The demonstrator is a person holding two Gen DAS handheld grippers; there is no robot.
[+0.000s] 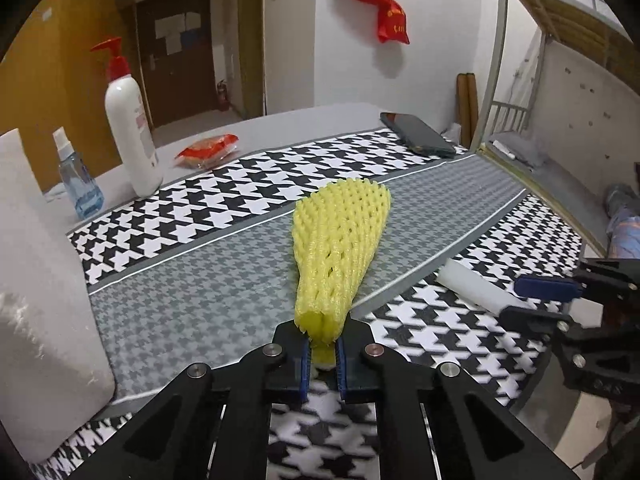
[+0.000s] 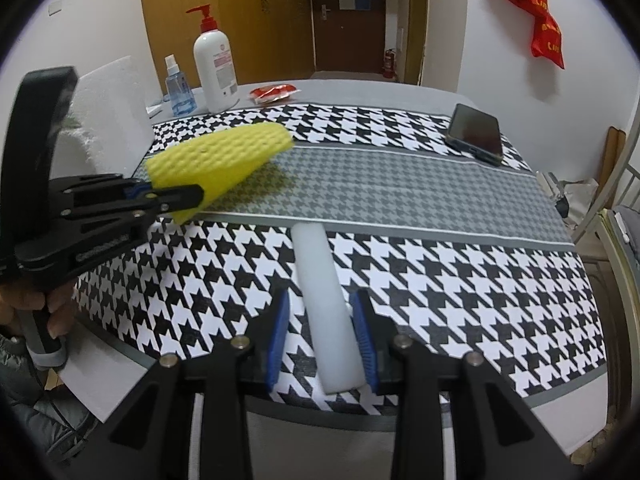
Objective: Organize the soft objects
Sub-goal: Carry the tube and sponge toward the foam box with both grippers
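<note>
Left gripper [image 1: 323, 350] clamped the narrow end of the yellow foam net [image 1: 340, 240], lifting it above the counter [image 2: 400, 184], presumably for relocation, while right gripper [image 2: 323, 338] stood apart, straddling the white foam bar [image 2: 320, 280] lying nearer than the net.

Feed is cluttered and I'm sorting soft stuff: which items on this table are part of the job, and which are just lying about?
Job:
- yellow foam mesh sleeve, clamped in the left gripper
- white foam bar, between the open right gripper's fingers
- white foam block

Lying about:
- white pump bottle
- blue spray bottle
- black phone
- red snack packet
</note>
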